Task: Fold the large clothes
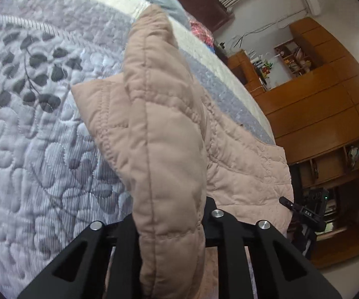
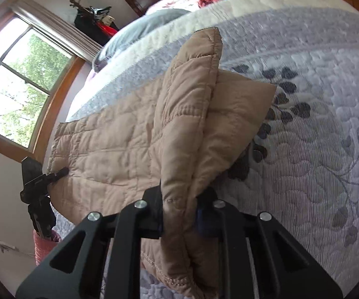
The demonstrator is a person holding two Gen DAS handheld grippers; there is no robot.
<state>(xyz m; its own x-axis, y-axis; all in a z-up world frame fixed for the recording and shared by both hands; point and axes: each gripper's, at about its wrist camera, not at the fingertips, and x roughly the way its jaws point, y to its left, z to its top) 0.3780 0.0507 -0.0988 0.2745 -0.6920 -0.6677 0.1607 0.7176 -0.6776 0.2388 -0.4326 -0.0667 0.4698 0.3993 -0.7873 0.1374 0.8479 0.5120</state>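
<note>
Right up against both lenses I've got bunched tan quilted fabric. On my left gripper [image 1: 170, 226] the jaws are pinching a thick fold of the beige quilted jacket [image 1: 241, 164], which sticks up between them like a ridge and runs away from the camera. Same deal on my right gripper [image 2: 179, 214], jaws clamped on another bunched edge of the jacket [image 2: 109, 149].

Rest of it lies flat on the gray leaf-pattern bedspread [image 1: 30, 124], stretched between the two grippers, so its long axis runs side to side from one grip to the other. Each wrist view catches the other gripper at the far edge of the jacket.

Fingertips are buried in fabric, so I can't see them. Can't tell collar from hem either, and the near end is cut off by the frame.
</note>
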